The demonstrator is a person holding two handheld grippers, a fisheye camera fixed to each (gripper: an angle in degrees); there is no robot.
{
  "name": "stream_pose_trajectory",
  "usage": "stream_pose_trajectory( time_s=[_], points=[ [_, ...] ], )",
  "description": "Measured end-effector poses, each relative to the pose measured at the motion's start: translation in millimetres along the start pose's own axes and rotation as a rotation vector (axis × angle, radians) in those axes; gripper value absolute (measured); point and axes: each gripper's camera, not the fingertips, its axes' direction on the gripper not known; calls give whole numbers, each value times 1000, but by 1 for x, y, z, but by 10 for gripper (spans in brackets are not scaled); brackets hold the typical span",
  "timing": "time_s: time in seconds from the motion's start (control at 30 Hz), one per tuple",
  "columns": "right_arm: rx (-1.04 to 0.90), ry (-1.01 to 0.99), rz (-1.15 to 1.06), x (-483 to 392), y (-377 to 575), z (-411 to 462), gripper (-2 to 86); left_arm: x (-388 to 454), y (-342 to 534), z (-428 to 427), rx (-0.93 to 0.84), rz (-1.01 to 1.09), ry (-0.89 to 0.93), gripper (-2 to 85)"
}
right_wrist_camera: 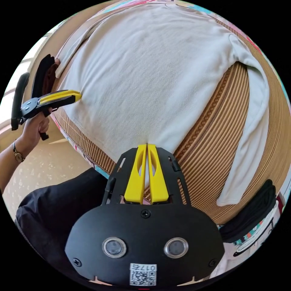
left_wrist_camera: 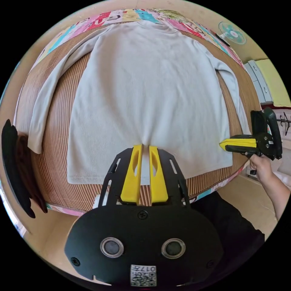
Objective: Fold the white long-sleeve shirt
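White long-sleeve shirt lies flat on striped bamboo mat, collar at 12 o'clock. Left gripper pinches the hem w/ jaws nearly closed; right gripper clamps the shirt's side edge by the hem corner.

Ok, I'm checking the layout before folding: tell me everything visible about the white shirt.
The white long-sleeve shirt looks like soft fleecy knit. It lies flat and spread on a ribbed brown mat, collar far, both sleeves angled down beside the body. The left gripper and right gripper are each shut on its near hem.
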Motion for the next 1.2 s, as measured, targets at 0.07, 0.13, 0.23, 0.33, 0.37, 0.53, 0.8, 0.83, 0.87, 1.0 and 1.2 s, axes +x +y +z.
stream_pose_trajectory(
  time_s=[0.07, 0.13, 0.23, 0.33, 0.37, 0.53, 0.8, 0.83, 0.87, 1.0, 1.2],
  points=[
    [-35, 26, 23, -4, 42, 7, 6, 15, 35, -4, -94, 0, 50, 29],
    [-71, 55, 25, -11, 103, 16, 5, 24, 67, -5, -154, 29, 104, 24],
    [-133, -8, 81, -4, 168, 17, 4, 22, 114, -11, -269, 18, 214, 23],
    [-210, -10, 231, 19, 228, 14, 4, -28, 149, -54, -164, -107, 288, 31],
    [-198, -35, 250, 23, 241, 10, 4, -60, 157, -77, -102, -166, 275, 39],
    [-89, -270, 399, 48, 342, -27, 5, -223, 159, -153, 67, -415, 52, 81],
    [-113, -239, 391, 31, 424, -79, 4, -364, 90, -178, -46, -278, -245, 96],
    [-116, -232, 382, 28, 434, -87, 3, -369, 82, -169, -117, -247, -242, 98],
    [-118, -230, 379, 27, 438, -92, 3, -371, 79, -163, -165, -221, -250, 95],
    [-83, -240, 395, 20, 476, -128, 3, -379, 83, -178, -209, -182, -242, 39],
    [-20, -310, 448, 22, 548, -167, 4, -426, 108, -238, -405, -100, 229, -5]
  ],
)
